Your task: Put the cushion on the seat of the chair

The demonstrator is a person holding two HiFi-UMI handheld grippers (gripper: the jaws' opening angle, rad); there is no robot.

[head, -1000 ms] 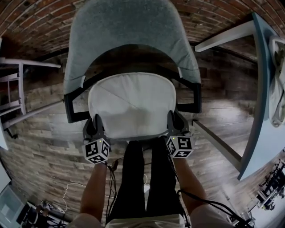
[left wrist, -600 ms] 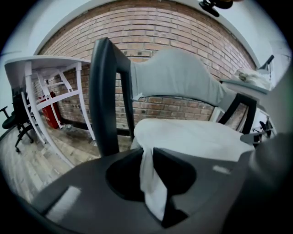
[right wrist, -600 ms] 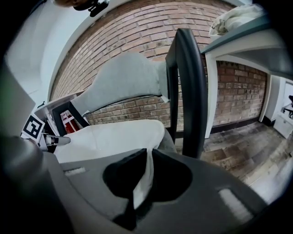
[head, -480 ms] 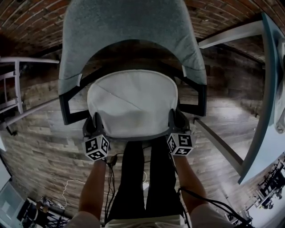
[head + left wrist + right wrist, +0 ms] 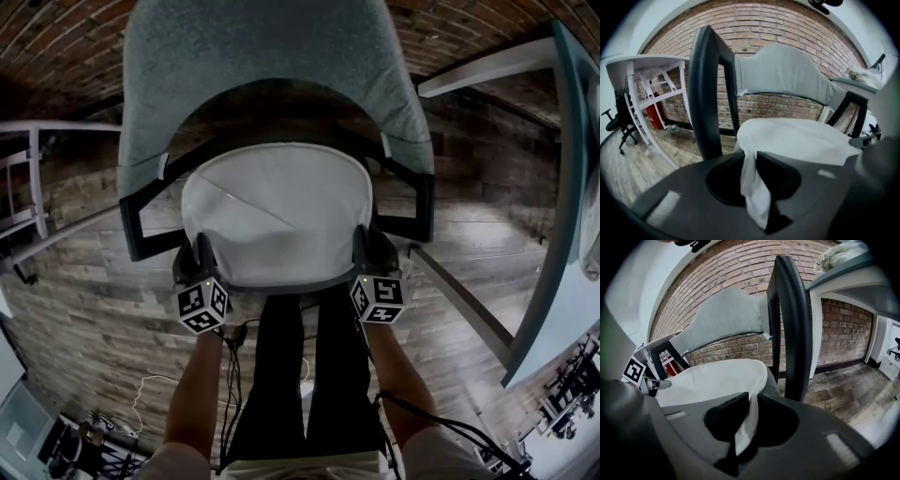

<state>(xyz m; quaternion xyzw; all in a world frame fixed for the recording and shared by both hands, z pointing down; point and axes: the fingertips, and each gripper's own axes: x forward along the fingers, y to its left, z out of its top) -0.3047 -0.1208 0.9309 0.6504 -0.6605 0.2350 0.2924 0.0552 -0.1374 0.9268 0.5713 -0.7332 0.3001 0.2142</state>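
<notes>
Cushion, white, lies over the seat of the chair, between the two dark arm frames, its rear edge under the grey backrest. Whether its full weight is on the seat cannot be told.

Left gripper: jaws nearly together, pinching a fold of cushion fabric at the near left corner. Right gripper: same state, pinching the near right corner.

Judgement: the step in hand is settling the cushion on the seat. To do it well:
- Both corners stay level, so the pad does not skew toward either arm frame.
- The front edge lines up with the seat's dark front rim.
- The fabric goes slack and flat before any release.
- Both jaws part together and withdraw straight toward the person, so the corners are not dragged off.

Views compared:
- Head view gives the plan outline: cushion centred, both grippers symmetric, the person's legs below. It does not show the jaw gaps.
- Each gripper view shows the white fold running down between that gripper's jaws, and the arm post just outboard of the corner.
- Left gripper view alone shows a white table. Right gripper view alone shows a desk underside with cloth on top.
</notes>
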